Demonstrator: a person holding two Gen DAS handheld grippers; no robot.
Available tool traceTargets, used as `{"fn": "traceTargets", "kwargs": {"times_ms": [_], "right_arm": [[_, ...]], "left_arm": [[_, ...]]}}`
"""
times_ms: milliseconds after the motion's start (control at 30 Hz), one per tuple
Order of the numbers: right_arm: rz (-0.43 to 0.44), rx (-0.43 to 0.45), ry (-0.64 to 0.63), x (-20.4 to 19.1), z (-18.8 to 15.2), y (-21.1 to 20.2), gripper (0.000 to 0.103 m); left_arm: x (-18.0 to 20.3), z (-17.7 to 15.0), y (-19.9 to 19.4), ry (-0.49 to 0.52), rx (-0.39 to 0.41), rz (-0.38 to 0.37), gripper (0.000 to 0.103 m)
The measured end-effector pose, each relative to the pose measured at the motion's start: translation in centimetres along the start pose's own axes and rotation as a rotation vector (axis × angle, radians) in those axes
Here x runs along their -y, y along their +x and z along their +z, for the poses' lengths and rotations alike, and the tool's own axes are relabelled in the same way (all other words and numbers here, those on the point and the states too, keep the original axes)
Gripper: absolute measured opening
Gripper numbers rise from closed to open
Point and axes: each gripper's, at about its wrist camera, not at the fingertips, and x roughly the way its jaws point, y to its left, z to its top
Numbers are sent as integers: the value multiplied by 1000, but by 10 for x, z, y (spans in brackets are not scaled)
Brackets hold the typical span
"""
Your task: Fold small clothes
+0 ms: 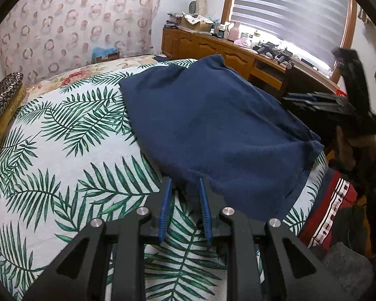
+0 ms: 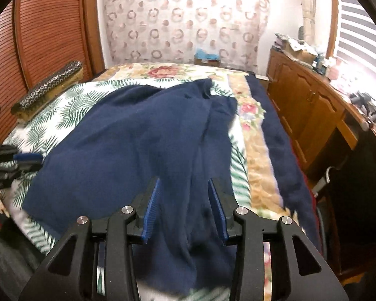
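A navy fleece cloth [image 1: 213, 125] lies folded on the palm-leaf bedspread [image 1: 62, 150]. In the left wrist view a bunched corner of the cloth sits between the blue pads of my left gripper [image 1: 184, 183], which is shut on it at the near edge. My right gripper [image 1: 310, 100] shows dark and blurred past the cloth's right side. In the right wrist view the navy cloth [image 2: 137, 138] spreads under my right gripper [image 2: 184, 181]. Its jaws stand open over a loose ridge of fabric, and the pads do not press it. My left gripper [image 2: 27, 158] is at the cloth's left edge.
A wooden dresser [image 2: 308, 105] with clutter runs along the bed's right side under a window blind [image 1: 288, 12]. A sequinned cushion [image 2: 47, 87] lies at the bed's left edge by a slatted wooden door [image 2: 45, 30]. A red patterned blanket [image 1: 333, 213] hangs off the near right.
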Motion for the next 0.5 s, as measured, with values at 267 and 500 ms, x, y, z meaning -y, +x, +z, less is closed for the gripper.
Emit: {"fn": "traceTargets", "kwargs": {"times_ms": [267,500], "right_arm": [[18,-59,34,14,23,52,39],[70,-39,-15,8,20,49,4]], "left_arm": [[-1,-1,-3,-7,6,-17,20],[-1,-1,-2,-12,-1,-59,20]]}}
